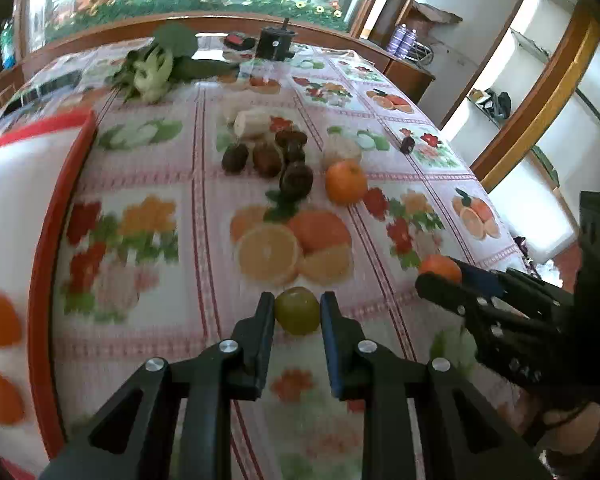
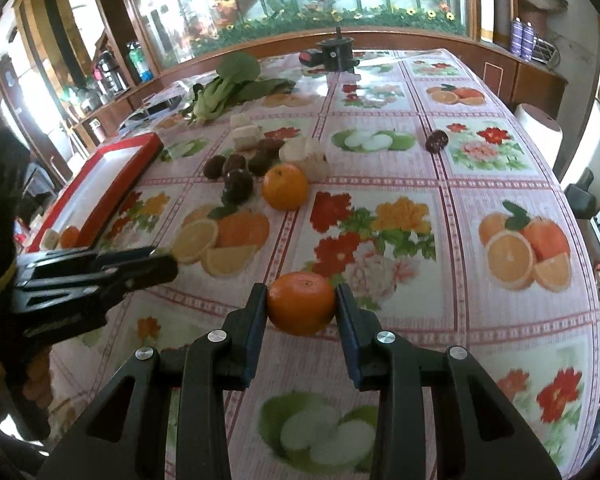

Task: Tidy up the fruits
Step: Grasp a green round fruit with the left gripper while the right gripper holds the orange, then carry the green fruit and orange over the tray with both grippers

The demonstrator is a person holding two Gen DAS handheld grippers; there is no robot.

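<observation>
My left gripper is shut on a small yellow-green fruit, held just above the fruit-print tablecloth. The red-rimmed white tray lies to its left, with two oranges in its near corner. My right gripper is shut on an orange; it also shows at the right of the left wrist view, right gripper. A loose orange rests mid-table beside several dark brown fruits and pale cut pieces. One dark fruit lies apart on the right.
A leafy green vegetable and a black device sit at the table's far end. The tray stands at the left in the right wrist view. The table edge drops off on the right, with shelves and cabinets beyond.
</observation>
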